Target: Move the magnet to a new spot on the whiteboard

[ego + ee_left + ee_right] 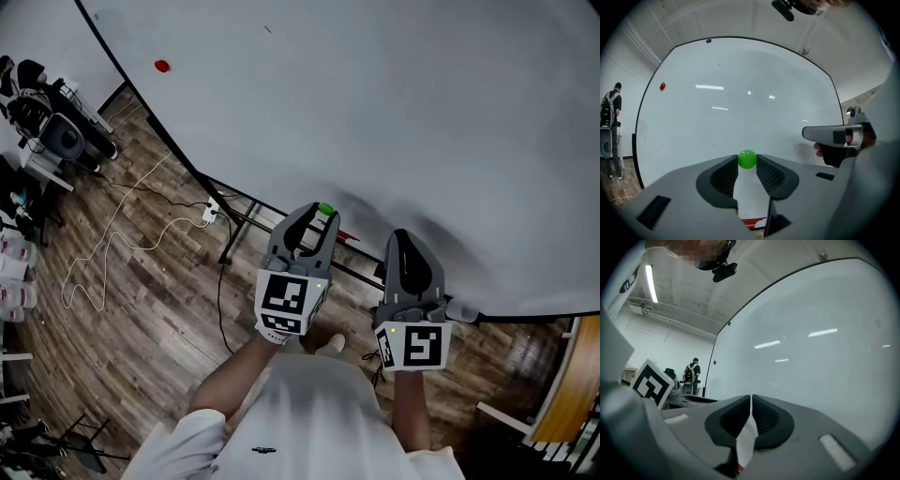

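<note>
A small green magnet [747, 159] sits pinched between the tips of my left gripper [747, 162], in front of the large whiteboard [740, 108]. In the head view the same green magnet [325, 209] shows at the tips of the left gripper [319, 217], near the lower part of the whiteboard [394, 103]. Whether it touches the board I cannot tell. My right gripper [404, 240] is held beside it to the right, jaws shut together with nothing between them [750, 397].
A red magnet [162, 66] sticks at the whiteboard's far left, and a blue magnet [708, 41] near its top edge. The board's black stand [234, 220] and a white cable [122, 234] are on the wooden floor. A person [610, 117] with a backpack stands far left.
</note>
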Action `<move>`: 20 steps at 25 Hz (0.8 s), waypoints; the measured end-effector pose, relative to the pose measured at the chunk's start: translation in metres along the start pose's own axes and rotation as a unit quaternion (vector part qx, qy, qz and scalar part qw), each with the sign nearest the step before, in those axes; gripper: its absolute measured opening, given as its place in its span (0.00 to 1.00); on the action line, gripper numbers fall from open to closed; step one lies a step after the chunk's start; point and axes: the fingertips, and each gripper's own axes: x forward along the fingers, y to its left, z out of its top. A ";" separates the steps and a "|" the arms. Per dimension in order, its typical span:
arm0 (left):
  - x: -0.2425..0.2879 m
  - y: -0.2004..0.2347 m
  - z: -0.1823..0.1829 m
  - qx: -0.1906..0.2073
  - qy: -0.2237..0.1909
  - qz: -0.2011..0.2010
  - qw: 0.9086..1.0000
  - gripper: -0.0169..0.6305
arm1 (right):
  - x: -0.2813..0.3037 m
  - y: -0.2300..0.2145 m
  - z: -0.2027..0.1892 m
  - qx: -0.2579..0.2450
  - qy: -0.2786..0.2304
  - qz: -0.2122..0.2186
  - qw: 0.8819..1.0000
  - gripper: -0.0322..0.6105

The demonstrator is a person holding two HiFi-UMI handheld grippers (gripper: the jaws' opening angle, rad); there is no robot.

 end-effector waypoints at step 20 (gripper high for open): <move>0.053 0.026 -0.041 0.021 0.025 -0.012 0.999 0.22 | 0.037 -0.002 -0.035 -0.006 0.036 -0.007 0.999 0.06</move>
